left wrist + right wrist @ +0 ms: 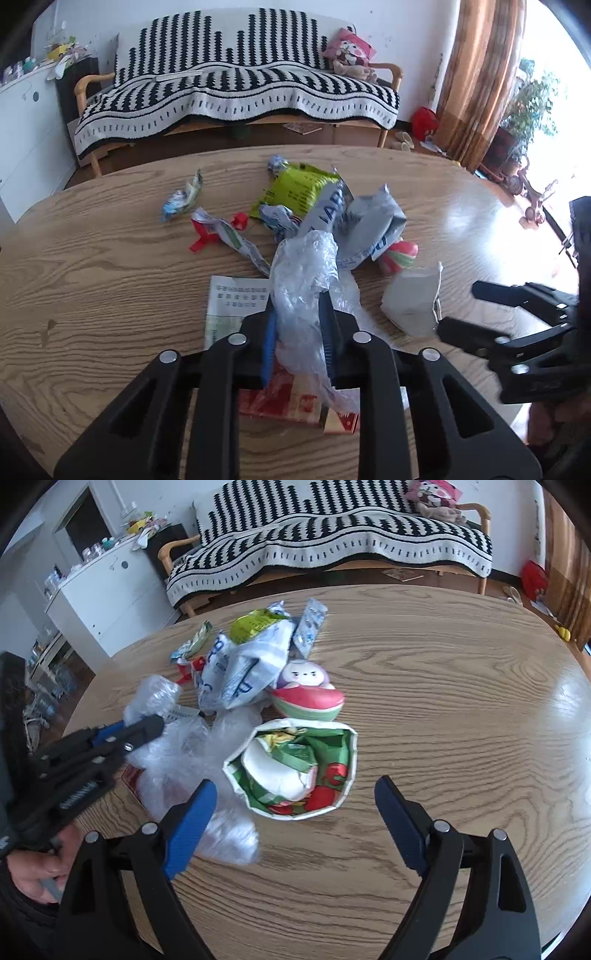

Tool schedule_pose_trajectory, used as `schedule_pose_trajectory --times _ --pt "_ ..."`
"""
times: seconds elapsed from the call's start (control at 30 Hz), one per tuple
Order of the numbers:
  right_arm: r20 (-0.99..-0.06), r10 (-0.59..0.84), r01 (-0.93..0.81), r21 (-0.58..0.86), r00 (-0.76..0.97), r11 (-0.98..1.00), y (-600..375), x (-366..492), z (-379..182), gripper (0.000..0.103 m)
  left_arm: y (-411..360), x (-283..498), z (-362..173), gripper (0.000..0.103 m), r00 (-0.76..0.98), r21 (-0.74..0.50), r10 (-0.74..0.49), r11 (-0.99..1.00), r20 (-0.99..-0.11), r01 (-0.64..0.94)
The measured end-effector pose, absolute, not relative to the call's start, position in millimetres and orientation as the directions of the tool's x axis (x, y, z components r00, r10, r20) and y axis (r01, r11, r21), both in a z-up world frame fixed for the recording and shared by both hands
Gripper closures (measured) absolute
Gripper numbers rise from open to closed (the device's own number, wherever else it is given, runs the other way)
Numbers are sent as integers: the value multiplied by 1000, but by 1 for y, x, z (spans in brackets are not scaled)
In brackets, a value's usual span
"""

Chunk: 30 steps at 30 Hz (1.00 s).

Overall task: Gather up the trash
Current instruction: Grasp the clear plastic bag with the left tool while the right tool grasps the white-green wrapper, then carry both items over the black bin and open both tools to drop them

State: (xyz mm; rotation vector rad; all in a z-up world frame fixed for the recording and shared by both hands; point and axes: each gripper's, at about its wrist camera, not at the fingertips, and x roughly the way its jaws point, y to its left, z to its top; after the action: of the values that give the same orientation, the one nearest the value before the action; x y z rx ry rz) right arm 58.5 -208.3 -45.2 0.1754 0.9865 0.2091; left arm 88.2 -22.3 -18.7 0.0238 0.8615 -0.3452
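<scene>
Fingers: left gripper (295, 332) clenched on clear plastic bag (306, 266), lower centre; right gripper (295, 812) spread wide, nothing between.
Table (461, 709): wooden, fills both views.
Sofa (236, 85): striped throw, top of frame, beyond table.
Trash heap: grey mailer bag (369, 218), green packet (295, 188), wrappers, centre.
Paper bowl (295, 771): just ahead of right gripper, beside plastic bag.
Toy (308, 698): behind bowl.

Bright window glare, fisheye-warped edges
</scene>
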Motion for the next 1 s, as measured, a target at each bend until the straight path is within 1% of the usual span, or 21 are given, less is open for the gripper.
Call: schedule_pose_trajectory --times 0.1,0.27,0.3,0.33,0.4,0.43,0.47,0.6,0.73,0.9,1.0 --pt "-808 256 -110 234 530 966 -201 62 -50 19 -7 83 -4 91 607 -172 -316 943 -729 283" --pt "-817 239 -103 218 524 971 -194 71 -58 19 13 73 17 92 635 -237 -344 939 -692 251" --pt "-821 236 -102 214 521 971 -193 72 -60 25 13 71 20 92 637 -244 -350 937 -687 251" --pt "-825 229 -99 208 516 973 -192 73 -62 41 13 71 21 92 638 -249 -354 935 -684 252" --pt "-831 239 -104 217 503 971 -191 73 -67 61 10 71 22 92 637 -252 -358 934 -682 255" --pt "-822 237 -106 213 517 971 -191 71 -63 75 8 71 22 92 637 -250 -358 934 -683 257" --pt "-819 218 -105 192 530 976 -189 69 -59 78 5 70 23 92 637 -246 -357 934 -683 260" --pt "-782 221 -131 178 583 975 -195 50 -36 82 -7 66 27 92 638 -248 -376 926 -672 285" --pt "-751 215 -122 178 625 977 -215 29 -17 83 -23 64 31 92 637 -249 -394 918 -663 309" --pt "-715 182 -61 192 675 980 -267 -4 3 83 -54 60 37 92 630 -263 -432 900 -646 347" --pt "-704 144 -2 198 695 980 -307 -27 10 83 -86 53 40 92 617 -272 -469 880 -633 390"
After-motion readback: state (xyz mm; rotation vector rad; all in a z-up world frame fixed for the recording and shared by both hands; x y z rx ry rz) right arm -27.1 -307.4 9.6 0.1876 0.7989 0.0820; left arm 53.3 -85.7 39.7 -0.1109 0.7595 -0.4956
